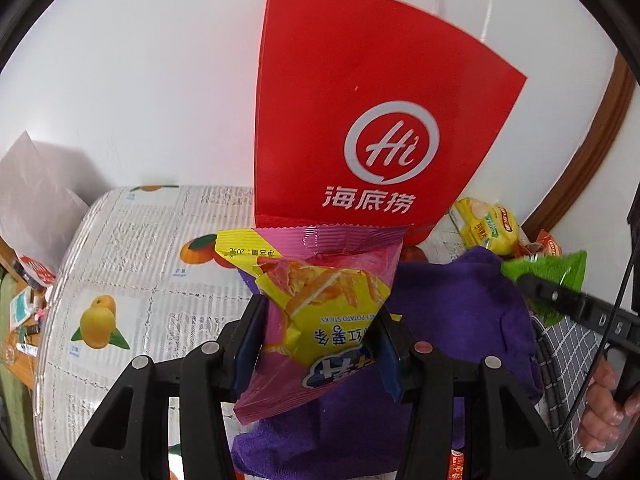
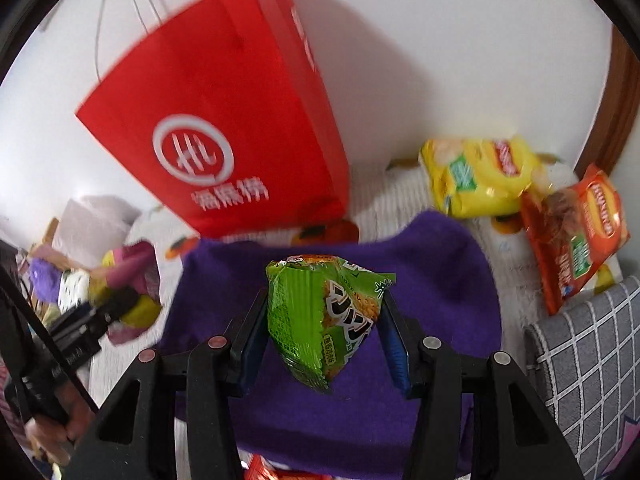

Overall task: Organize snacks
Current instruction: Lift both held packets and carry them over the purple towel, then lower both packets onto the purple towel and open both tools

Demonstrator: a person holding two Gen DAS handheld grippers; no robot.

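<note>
Two tools: both were mine, one per hand, each clamped on a snack.
Left tool (image 1: 316, 344): its blue pads pinched a pink-and-yellow sweet potato stick packet (image 1: 320, 304), printed face upside down, long axis running away from me.
Right tool (image 2: 324, 336): it gripped a small green packet (image 2: 324, 316) by its sides, the packet bulging like a pillow between the fingers.
Key relation: the red paper bag (image 1: 360, 120) stood upright beyond both tools, against the white wall; I judged the left tool the more squarely lined up with it, its mouth high above both packets.
Below: a fuzzy purple cloth (image 2: 432, 272) lay under both tools on the tabletop (image 1: 132, 248), which wore a fruit-print cover.
Other snacks: a glossy yellow chip bag (image 2: 476, 176) and an orange one (image 2: 572, 236) lay to the right, near the wall.
Textures: crinkly foil packets, stiff matte paper bag with white string handles, a grey checked cushion (image 2: 592, 340) at the right edge.
</note>
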